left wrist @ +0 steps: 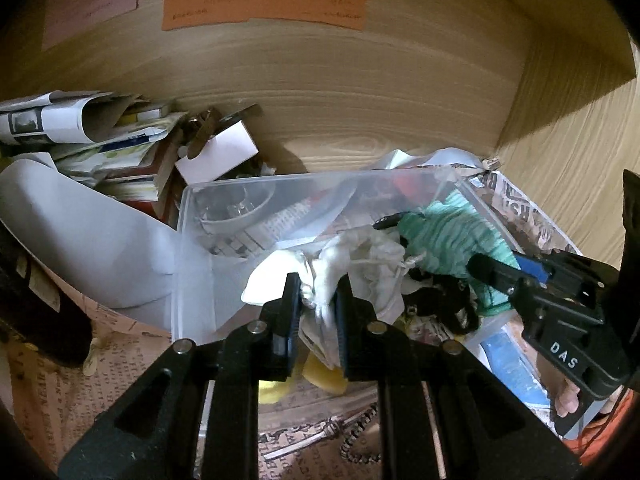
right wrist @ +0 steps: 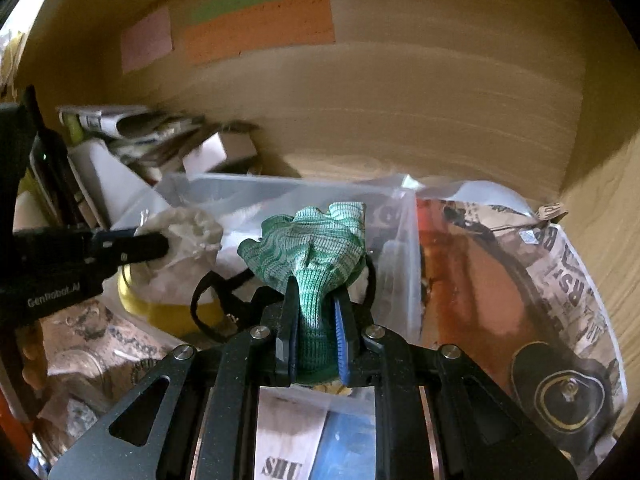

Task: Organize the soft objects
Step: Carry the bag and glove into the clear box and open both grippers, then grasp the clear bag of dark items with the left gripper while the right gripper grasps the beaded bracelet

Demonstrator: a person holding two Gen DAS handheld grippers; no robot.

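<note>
My left gripper (left wrist: pixel 318 286) is shut on a white drawstring cloth pouch (left wrist: pixel 360 264), held over a clear plastic bin (left wrist: pixel 192 248). My right gripper (right wrist: pixel 314 294) is shut on a green knit glove (right wrist: pixel 316 236), held above the same bin (right wrist: pixel 396 248). The glove also shows in the left wrist view (left wrist: pixel 452 232), with the right gripper (left wrist: pixel 492 270) at the right. In the right wrist view the left gripper (right wrist: pixel 160 240) grips the white pouch (right wrist: pixel 188 236) at the left. A black strap (right wrist: pixel 216 300) lies under the glove.
A wooden wall (left wrist: pixel 340 92) with orange (left wrist: pixel 264 0) and pink paper notes stands behind. Stacked books and papers (left wrist: pixel 100 148) and a white box (left wrist: pixel 218 152) lie at the back left. Newspaper-print sheet (right wrist: pixel 560 272) covers the surface. A yellow object (right wrist: pixel 160 308) sits below the pouch.
</note>
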